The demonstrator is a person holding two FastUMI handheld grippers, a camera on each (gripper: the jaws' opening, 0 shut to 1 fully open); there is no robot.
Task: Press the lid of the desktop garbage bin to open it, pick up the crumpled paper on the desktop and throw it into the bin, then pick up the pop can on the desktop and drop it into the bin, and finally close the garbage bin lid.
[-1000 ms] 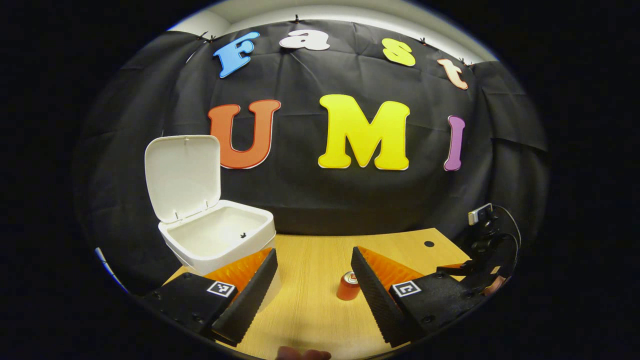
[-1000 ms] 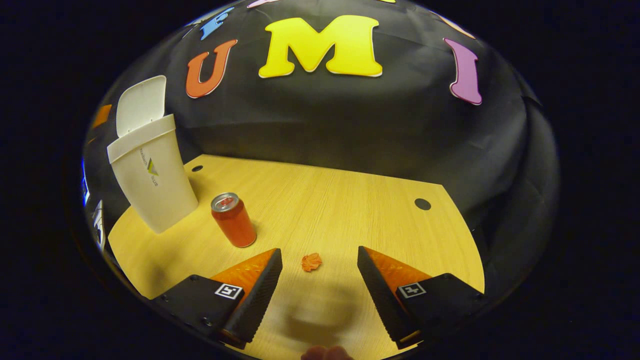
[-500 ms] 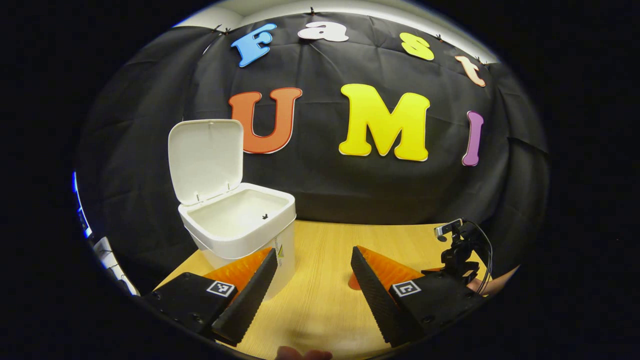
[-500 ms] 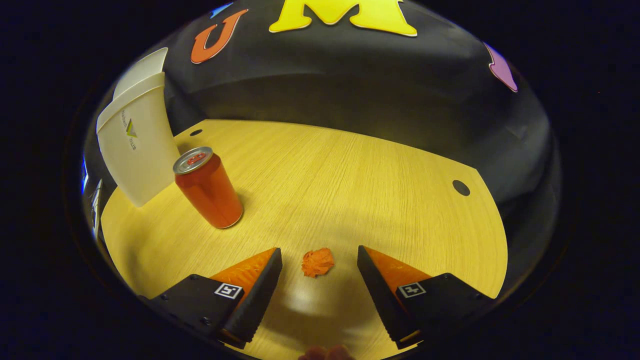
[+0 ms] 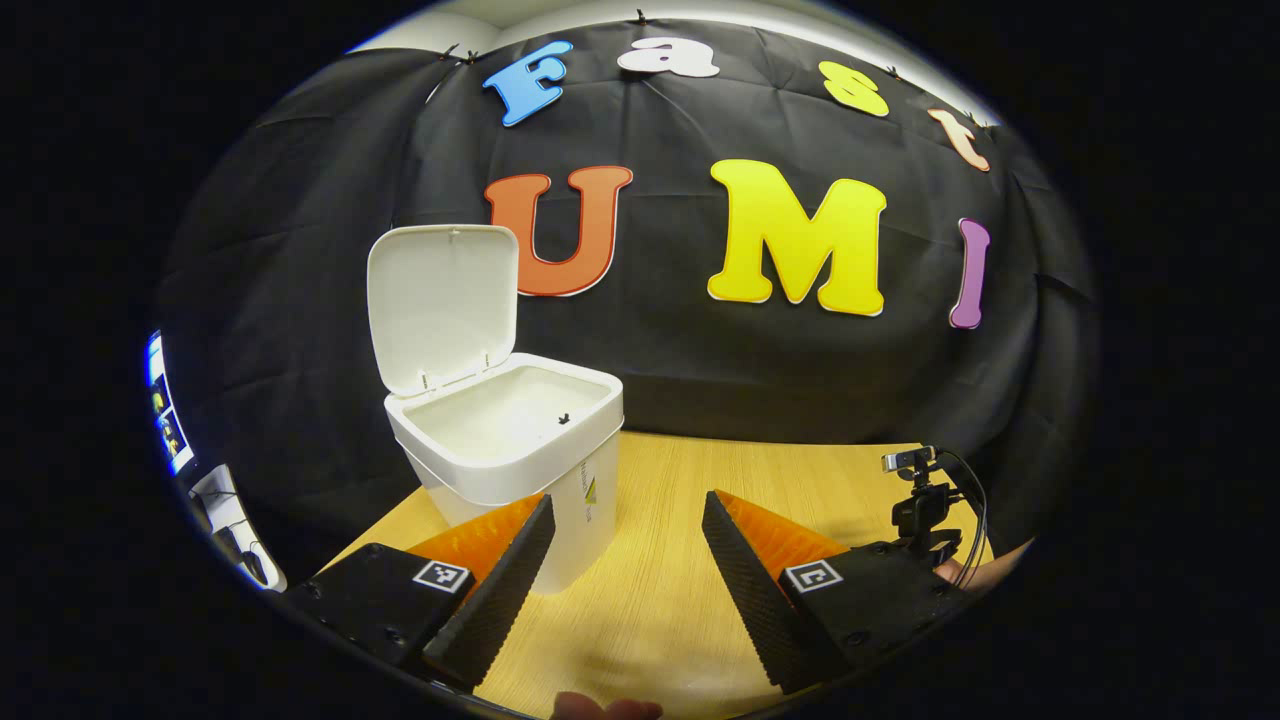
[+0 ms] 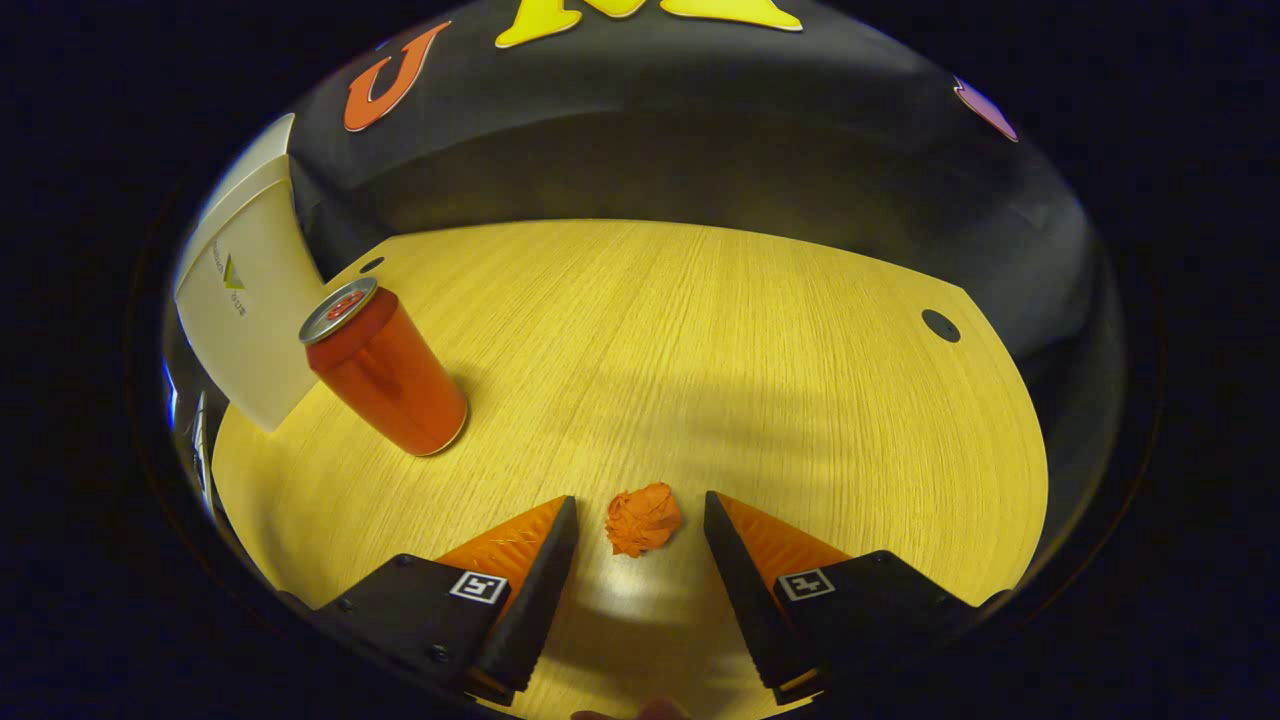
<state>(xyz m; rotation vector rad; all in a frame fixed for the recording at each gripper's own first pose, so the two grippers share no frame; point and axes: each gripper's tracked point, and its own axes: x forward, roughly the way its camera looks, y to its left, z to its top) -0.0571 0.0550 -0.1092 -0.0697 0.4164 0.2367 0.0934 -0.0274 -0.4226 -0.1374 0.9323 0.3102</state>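
2 fingers (image 6: 530, 580) nearer crumpled paper (image 6: 643, 519) than before

Right gripper view: crumpled paper (image 6: 643, 519) lies on the desktop (image 6: 700, 330) near its front edge, between the right gripper (image 6: 640, 515) fingers, touching neither. Pop can (image 6: 383, 367) stands upright left of and behind the paper, just in front of the garbage bin (image 6: 245, 315) at the desktop's left edge. Left gripper view: the bin's lid (image 5: 443, 297) stands up behind its opening; left gripper (image 5: 625, 512) fingers sit spread just in front of it.
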